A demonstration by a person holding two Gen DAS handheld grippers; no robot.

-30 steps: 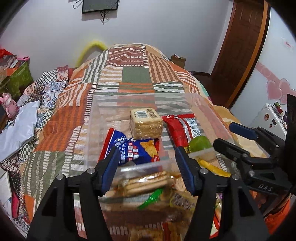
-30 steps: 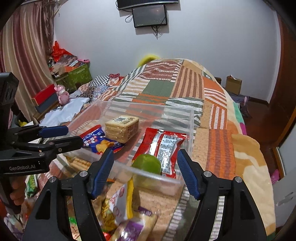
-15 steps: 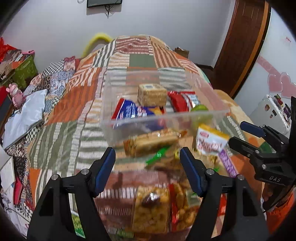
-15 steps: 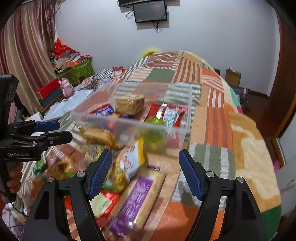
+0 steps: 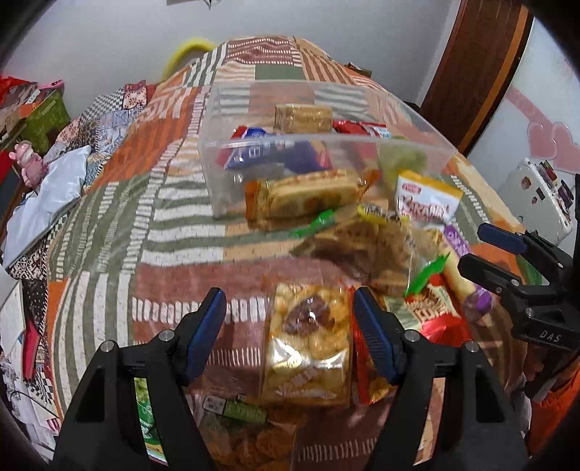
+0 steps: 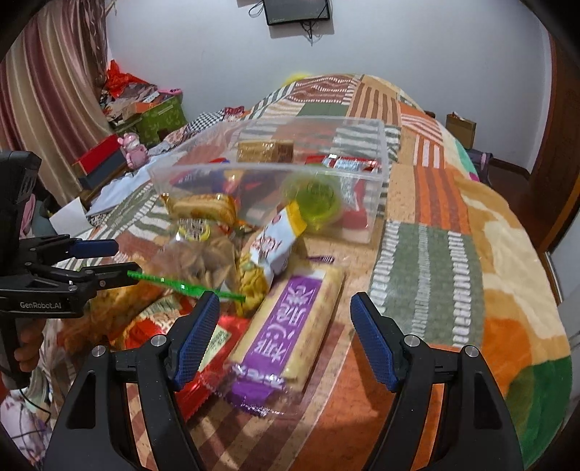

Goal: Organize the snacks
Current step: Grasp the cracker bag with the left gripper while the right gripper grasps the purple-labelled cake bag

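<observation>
Patchwork quilt (image 6: 427,253) on bed; wall screen (image 6: 296,11); pink toy (image 6: 132,145); wooden door (image 5: 482,65)

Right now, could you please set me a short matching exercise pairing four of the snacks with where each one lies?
Things:
1. purple-label packet
2. red packet
3. green jelly cup
4. white and yellow packet

Places:
A. inside the clear box, far side
B. between the right gripper fingers
C. leaning outside the box's front wall
D. inside the box, against its front wall

Pairs: 1-B, 2-A, 3-D, 4-C

Purple snack pkt (image 6: 286,326), patchwork blanket (image 6: 427,268)
</observation>
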